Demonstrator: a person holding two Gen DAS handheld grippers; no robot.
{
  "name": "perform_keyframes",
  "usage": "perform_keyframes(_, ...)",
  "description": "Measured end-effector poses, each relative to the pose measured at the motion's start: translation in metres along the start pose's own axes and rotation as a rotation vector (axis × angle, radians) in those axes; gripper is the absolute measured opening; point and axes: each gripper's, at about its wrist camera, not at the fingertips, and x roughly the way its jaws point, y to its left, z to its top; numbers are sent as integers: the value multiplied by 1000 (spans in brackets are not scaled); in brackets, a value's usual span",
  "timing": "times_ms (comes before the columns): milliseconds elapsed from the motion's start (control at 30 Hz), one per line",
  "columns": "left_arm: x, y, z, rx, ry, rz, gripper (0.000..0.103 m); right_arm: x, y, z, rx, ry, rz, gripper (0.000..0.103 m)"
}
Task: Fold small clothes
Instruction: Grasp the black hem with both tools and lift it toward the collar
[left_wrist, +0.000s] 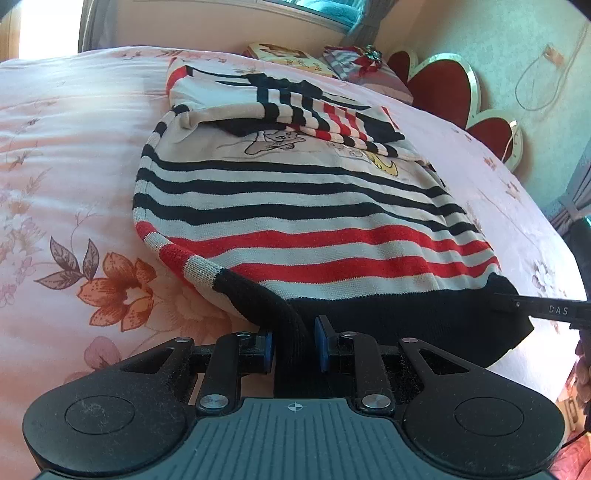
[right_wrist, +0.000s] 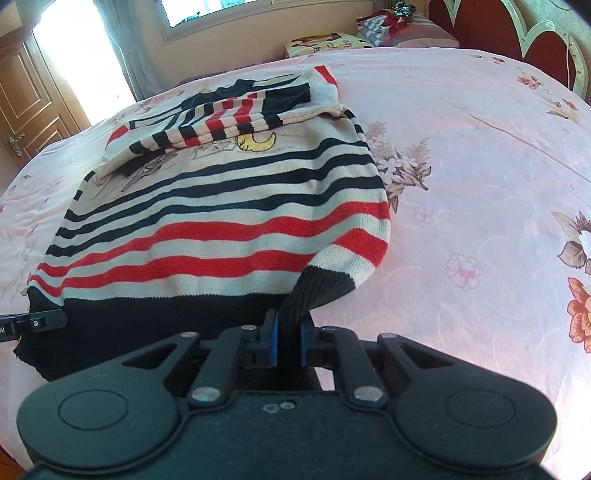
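Striped sweater lies flat on the bed, sleeves folded across its chest, black hem nearest both claws. Left claw pinches the hem's left corner, black rib bunched between its blue pads. Right claw clamps narrow on the hem's right corner, fabric pulled up off the bed there. Pillows sit past the sweater's collar, by the headboard.

bed pink floral | headboard red hearts | window sunlit
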Motion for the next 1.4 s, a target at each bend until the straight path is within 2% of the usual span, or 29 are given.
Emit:
perform_keyframes(133,6,0,-3,-5,52,36,23,6,-3,-2,-27,44,-24,13)
perform_keyframes(167,6,-1,-4,0,58,52,23,8,-4,-4,-38,70,-26,21)
perform_keyframes(200,6,-2,-5,-1,65,60,23,7,-4,-7,-48,78,-30,26)
perform_keyframes(300,5,-4,-8,-15,64,69,23,4,-6,-16,-36,87,-22,26)
perform_keyframes(367,3,-2,-9,-48,61,46,23,3,-4,-19,-43,79,-29,23)
perform_keyframes(433,2,-4,-11,-55,57,38,23,2,-1,-18,-39,74,-17,13)
perform_keyframes(467,1,-5,-11,-46,51,36,23,0,1,-17,-37,69,-5,12)
perform_keyframes(700,-9,-12,6,-17,-17,16,23,-7,2,-2,-17,19,44,11)
perform_keyframes(833,-13,-14,25,-5,-69,6,23,-14,0,15,10,-36,79,11)
perform_keyframes(1000,-15,-15,59,-2,-155,5,23,-14,3,47,-17,-103,92,11)
perform_keyframes(1400,8,-2,143,-68,-306,28,23,13,10,128,-61,-240,131,11)
